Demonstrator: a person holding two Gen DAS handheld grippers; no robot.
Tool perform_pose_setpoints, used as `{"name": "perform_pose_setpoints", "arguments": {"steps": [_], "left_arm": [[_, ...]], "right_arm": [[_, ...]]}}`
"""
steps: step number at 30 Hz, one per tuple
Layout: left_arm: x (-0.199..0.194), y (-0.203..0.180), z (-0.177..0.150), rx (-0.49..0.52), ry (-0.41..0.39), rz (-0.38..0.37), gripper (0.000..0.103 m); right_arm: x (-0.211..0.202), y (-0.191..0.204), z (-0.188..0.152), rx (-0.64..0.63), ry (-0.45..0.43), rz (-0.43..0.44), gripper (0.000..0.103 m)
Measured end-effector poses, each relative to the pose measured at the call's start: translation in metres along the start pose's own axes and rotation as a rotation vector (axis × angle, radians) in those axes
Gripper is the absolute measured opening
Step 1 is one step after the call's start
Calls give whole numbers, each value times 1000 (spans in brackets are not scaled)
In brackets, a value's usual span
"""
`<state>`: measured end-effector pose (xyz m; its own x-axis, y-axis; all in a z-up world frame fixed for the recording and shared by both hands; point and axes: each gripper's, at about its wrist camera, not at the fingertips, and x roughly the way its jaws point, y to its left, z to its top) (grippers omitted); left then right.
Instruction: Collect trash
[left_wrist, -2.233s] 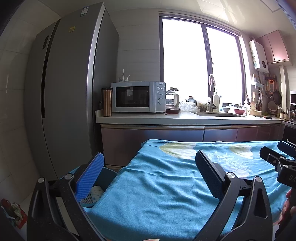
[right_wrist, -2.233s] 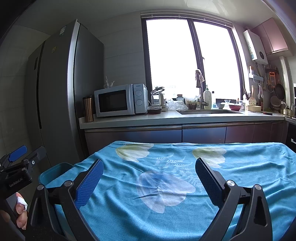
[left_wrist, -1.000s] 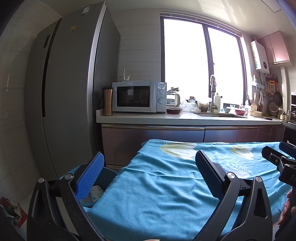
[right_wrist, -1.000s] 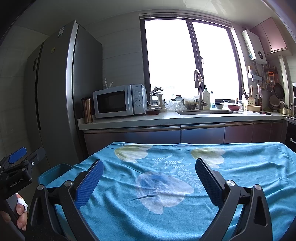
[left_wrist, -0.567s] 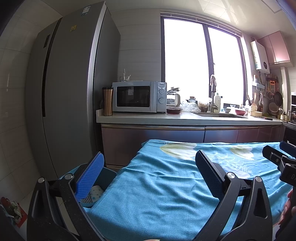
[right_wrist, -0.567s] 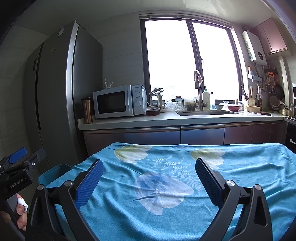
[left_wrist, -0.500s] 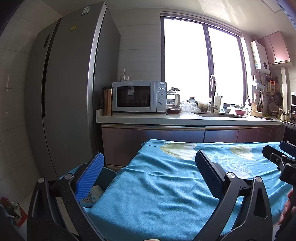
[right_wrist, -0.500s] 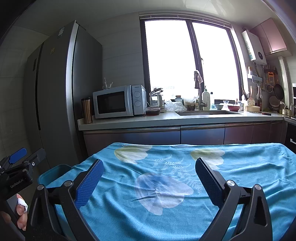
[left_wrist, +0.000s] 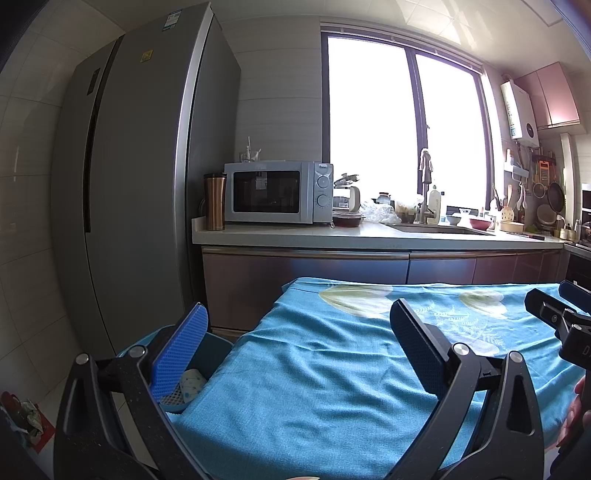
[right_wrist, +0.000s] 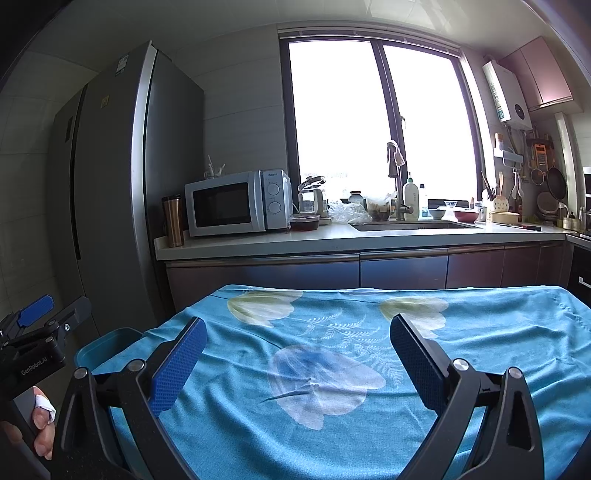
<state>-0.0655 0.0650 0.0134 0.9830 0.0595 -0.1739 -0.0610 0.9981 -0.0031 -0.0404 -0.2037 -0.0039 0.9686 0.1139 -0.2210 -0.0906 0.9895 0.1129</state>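
A blue bin (left_wrist: 210, 345) stands on the floor at the table's left end, and a crumpled pale wrapper (left_wrist: 191, 382) lies inside it. In the right wrist view only the rim of the bin (right_wrist: 107, 345) shows. My left gripper (left_wrist: 295, 339) hangs open over the table's left edge, its left finger above the bin. My right gripper (right_wrist: 295, 350) is open above the middle of the blue flowered tablecloth (right_wrist: 332, 369), with nothing between its fingers. I see no loose trash on the cloth.
Behind the table runs a counter (right_wrist: 351, 236) with a microwave (right_wrist: 236, 203), a steel mug (right_wrist: 173, 220), a sink and dishes. A tall grey fridge (left_wrist: 147, 184) stands at the left. A red packet (left_wrist: 22, 417) lies on the floor at far left.
Both grippers stay open and nearly still; the views have only drifted slightly.
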Motion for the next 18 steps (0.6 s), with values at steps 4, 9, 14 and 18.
{"name": "perform_pose_setpoints", "arguments": {"steps": [4, 9, 14, 18], "left_arm": [[0, 0, 0, -1, 3, 0, 97], [1, -1, -1, 0, 5, 0, 97], [2, -3, -2, 0, 9, -4, 97], [7, -4, -4, 2, 21, -10, 97]], "right_arm": [[0, 1, 0, 1, -1, -2, 96], [0, 1, 0, 2, 0, -2, 96], [0, 0, -1, 3, 4, -2, 96], [0, -1, -3, 8, 7, -3, 96]]}}
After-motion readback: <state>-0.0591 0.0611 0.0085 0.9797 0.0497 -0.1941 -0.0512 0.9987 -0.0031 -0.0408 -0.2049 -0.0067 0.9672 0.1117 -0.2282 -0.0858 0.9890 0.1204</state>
